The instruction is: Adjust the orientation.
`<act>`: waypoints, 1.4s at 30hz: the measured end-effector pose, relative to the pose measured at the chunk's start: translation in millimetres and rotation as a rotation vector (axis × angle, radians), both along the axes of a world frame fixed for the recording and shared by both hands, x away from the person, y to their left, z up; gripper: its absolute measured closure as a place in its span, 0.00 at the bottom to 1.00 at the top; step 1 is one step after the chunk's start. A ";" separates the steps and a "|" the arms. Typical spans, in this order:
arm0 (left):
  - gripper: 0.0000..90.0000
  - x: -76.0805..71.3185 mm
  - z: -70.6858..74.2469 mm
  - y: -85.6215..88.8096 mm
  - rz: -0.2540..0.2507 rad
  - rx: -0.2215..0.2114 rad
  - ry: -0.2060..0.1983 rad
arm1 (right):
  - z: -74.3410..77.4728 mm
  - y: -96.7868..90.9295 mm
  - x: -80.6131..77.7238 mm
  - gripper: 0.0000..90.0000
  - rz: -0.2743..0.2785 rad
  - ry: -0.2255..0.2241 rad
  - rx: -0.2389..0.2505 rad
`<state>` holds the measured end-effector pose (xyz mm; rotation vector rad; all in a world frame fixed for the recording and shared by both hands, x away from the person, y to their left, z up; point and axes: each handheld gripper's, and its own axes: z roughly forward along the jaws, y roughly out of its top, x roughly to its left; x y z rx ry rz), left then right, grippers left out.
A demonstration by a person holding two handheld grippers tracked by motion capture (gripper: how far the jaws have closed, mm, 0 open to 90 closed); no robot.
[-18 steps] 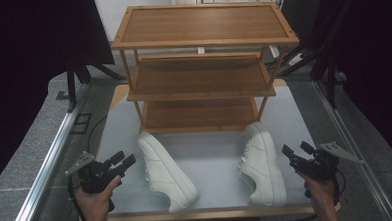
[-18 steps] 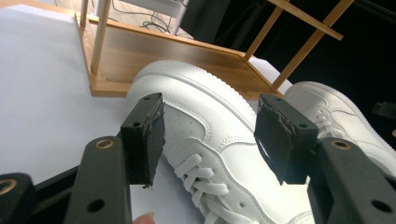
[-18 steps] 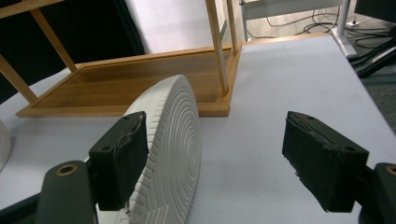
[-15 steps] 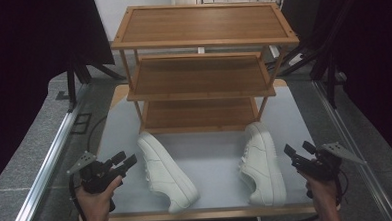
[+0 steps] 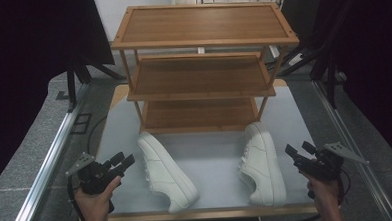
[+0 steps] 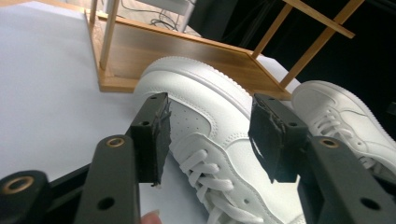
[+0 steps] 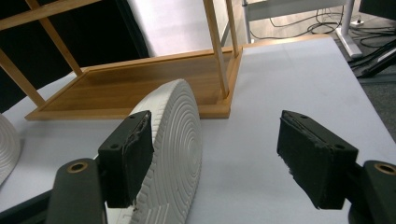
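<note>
While we hold both tools off the white tabletop (image 5: 211,155), two white lace-up sneakers lie on their sides in front of the three-tier wooden shoe rack (image 5: 202,80). Our left gripper (image 5: 123,160) hangs released beside the left sneaker (image 5: 165,171), touching nothing. Our right gripper (image 5: 300,151) gapes empty just beside the right sneaker (image 5: 261,160), whose ridged sole (image 7: 175,154) faces it.

Lab: black curtains (image 5: 41,42), floor cables (image 7: 327,16)
</note>
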<state>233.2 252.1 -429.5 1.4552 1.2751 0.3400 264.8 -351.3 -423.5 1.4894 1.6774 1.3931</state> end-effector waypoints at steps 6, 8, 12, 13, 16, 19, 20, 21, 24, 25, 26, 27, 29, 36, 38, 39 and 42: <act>0.67 1.2 1.9 -0.3 0.014 0.013 0.000 | -1.0 -2.2 2.8 0.31 0.000 0.008 0.005; 0.72 -0.1 3.3 -0.3 0.016 0.010 -0.003 | 0.3 -0.6 4.3 0.31 0.005 0.005 -0.001; 0.85 -7.6 6.8 -2.2 0.005 0.010 -0.017 | 4.1 4.2 2.7 0.31 0.008 -0.005 -0.007; 0.88 -9.3 8.4 -2.7 -0.001 0.013 -0.018 | 4.6 5.4 1.8 0.31 0.007 -0.004 -0.008; 0.94 -14.0 14.0 -5.2 -0.012 0.028 -0.033 | 3.8 8.6 1.2 0.31 0.007 0.002 -0.010; 0.98 -16.5 17.3 -5.6 -0.009 0.035 -0.041 | 2.5 11.2 2.0 0.32 0.009 0.005 -0.012; 0.99 -16.8 17.4 -5.7 -0.008 0.035 -0.040 | 1.8 11.9 2.3 0.32 0.012 0.008 -0.013; 1.00 -16.9 17.0 -6.6 -0.008 0.032 -0.037 | 0.8 12.2 2.6 0.32 0.015 0.011 -0.015; 1.00 -18.3 14.7 -10.8 -0.010 0.044 -0.024 | -1.6 11.2 3.8 0.32 0.016 0.022 -0.004; 1.00 -18.3 14.7 -10.8 -0.010 0.044 -0.024 | -1.9 11.0 4.1 0.32 0.014 0.020 0.002; 1.00 -21.9 11.7 -14.7 -0.019 0.054 -0.011 | -1.8 10.4 4.1 0.32 0.013 0.018 0.007; 1.00 -24.0 9.9 -16.6 -0.024 0.058 -0.005 | -1.7 10.2 4.0 0.32 0.014 0.016 0.007; 1.00 -28.8 6.4 -20.4 -0.029 0.066 0.009 | -1.1 10.1 3.3 0.32 0.014 0.019 0.006; 1.00 -56.0 -11.8 -37.6 -0.071 0.076 0.055 | 0.4 5.5 3.4 0.32 -0.006 0.016 0.024; 1.00 -63.2 -17.7 -42.0 -0.086 0.081 0.066 | 0.2 4.7 3.6 0.33 -0.011 0.021 0.026; 1.00 -66.4 -20.7 -44.2 -0.091 0.083 0.074 | -0.1 4.9 3.8 0.33 -0.013 0.022 0.027; 1.00 -73.8 -30.3 -53.4 -0.126 0.090 0.101 | -1.2 6.5 5.1 0.33 -0.016 0.027 0.026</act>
